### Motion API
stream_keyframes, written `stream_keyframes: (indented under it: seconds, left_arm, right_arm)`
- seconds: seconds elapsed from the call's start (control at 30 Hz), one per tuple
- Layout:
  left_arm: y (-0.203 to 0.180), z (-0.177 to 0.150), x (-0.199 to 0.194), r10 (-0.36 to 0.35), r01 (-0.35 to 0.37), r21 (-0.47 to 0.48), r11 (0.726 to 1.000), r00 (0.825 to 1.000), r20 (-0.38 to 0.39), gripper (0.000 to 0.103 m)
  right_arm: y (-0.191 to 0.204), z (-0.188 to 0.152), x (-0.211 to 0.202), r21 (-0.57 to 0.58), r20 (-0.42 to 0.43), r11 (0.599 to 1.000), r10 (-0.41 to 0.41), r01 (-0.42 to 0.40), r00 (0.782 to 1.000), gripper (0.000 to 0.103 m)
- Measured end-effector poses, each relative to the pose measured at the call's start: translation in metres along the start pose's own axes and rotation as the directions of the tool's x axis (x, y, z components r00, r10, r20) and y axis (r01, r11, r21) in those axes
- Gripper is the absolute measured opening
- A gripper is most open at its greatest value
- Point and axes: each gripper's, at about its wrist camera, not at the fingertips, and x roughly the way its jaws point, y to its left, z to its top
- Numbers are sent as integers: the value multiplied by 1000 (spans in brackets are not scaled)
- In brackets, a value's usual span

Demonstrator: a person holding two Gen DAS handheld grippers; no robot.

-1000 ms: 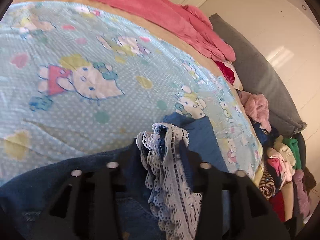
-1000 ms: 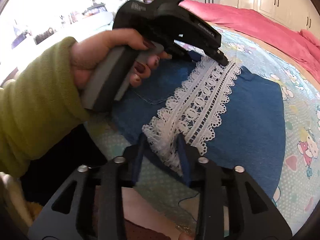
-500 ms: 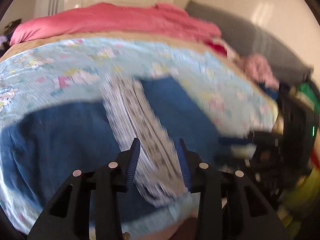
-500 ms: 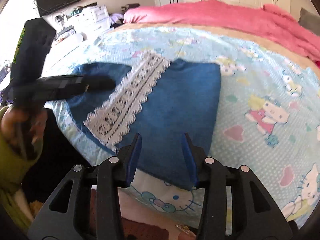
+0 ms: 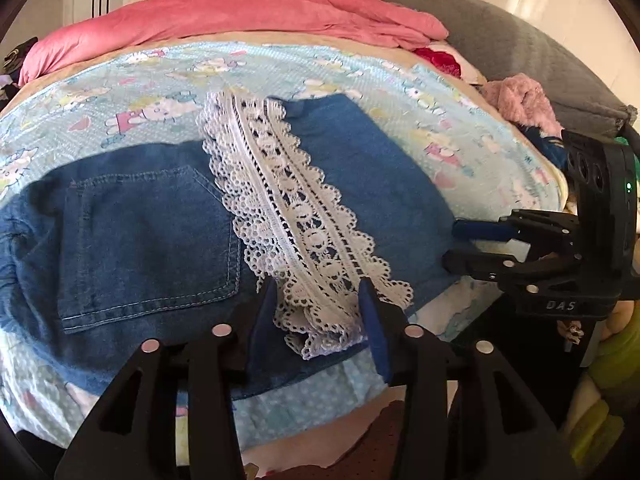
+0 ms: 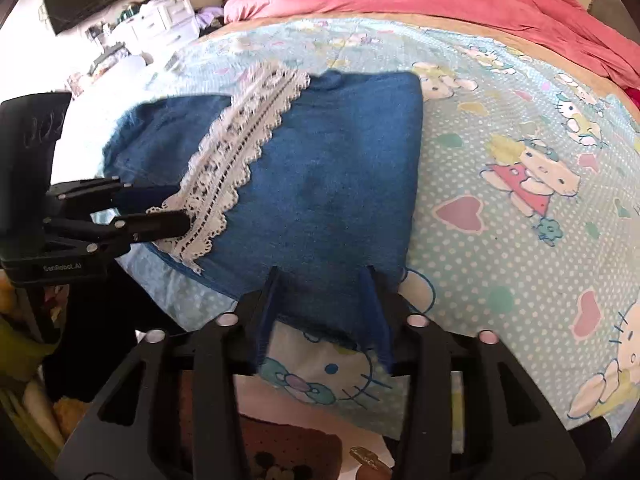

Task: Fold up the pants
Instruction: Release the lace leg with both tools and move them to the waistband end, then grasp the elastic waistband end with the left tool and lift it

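The blue denim pants with a white lace hem band (image 5: 224, 216) lie folded across the near edge of the pale blue cartoon-print bedsheet (image 5: 120, 80), the lace strip (image 5: 296, 240) running from about 11 o'clock down to 5 o'clock in the left wrist view.

The left gripper (image 5: 318, 320) hovers at the lace's near end, at 6 o'clock. Its jaws are opening and stand about half apart. The lace tip sits between the blue pads, but neither seems to press it.

The right gripper (image 6: 322, 308) is also opening, about half wide, over the plain denim corner at the bed's near edge, at 6 o'clock in its own view, holding nothing.

The main risk is the overhang. The fold's near edge lies close to the mattress rim, so a careless pull toward the person could drag the pants off the bed. The loose lace could also snag on a pad as the left gripper lifts away, flipping the top layer and undoing the fold. A shallow pinch might catch one layer only, skewing the next fold.
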Motion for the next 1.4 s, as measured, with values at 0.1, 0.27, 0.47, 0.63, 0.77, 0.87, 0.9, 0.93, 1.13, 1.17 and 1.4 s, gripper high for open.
stream_keyframes:
  seconds: [0.1, 0.27, 0.47, 0.63, 0.77, 0.87, 0.9, 0.93, 1.13, 1.17, 1.4]
  left_arm:
    - [0, -2, -8, 18, -18, 1, 1000, 1000, 9, 49]
    - [-1, -2, -17, 29, -29, -2, 1000, 999, 16, 59]
    - [-6, -1, -29, 46, -47, 13, 999, 998, 38, 77]
    - [-6, -1, -40, 69, -70, 13, 997, 996, 59, 90]
    - [-2, -1, -51, 94, -95, 7, 995, 992, 80, 96]
    - [4, -3, -58, 111, -111, -8, 994, 990, 92, 97]
    - [6, -4, -60, 116, -116, -14, 993, 989, 94, 98]
    - [9, -5, -61, 123, -121, -20, 992, 988, 95, 98]
    - [29, -11, -73, 158, -151, -71, 986, 982, 106, 99]
    - [32, -11, -74, 162, -154, -78, 985, 981, 106, 99]
    - [56, -21, -80, 192, -178, -141, 974, 977, 96, 99]
  right_arm:
    - [-5, 2, -8, 16, 29, 1000, -17, 17, 999, 51]
    - [-15, 0, -14, 70, 39, 997, -30, 27, 999, 64]
    - [-19, 0, -33, 94, 102, 994, -65, 55, 993, 82]
    - [-20, 2, -44, 117, 145, 991, -82, 65, 986, 89]
    - [-16, 7, -50, 106, 164, 992, -85, 68, 983, 93]
    - [-9, 13, -52, 90, 170, 994, -79, 65, 982, 94]
    - [-7, 15, -52, 81, 169, 995, -74, 61, 983, 94]
    - [-3, 18, -52, 73, 169, 995, -73, 61, 983, 94]
    - [16, 37, -48, 28, 162, 999, -38, 34, 986, 94]
    - [19, 40, -47, 25, 160, 999, -29, 25, 987, 94]
    - [51, 74, -34, -63, 149, 998, 18, -9, 989, 94]
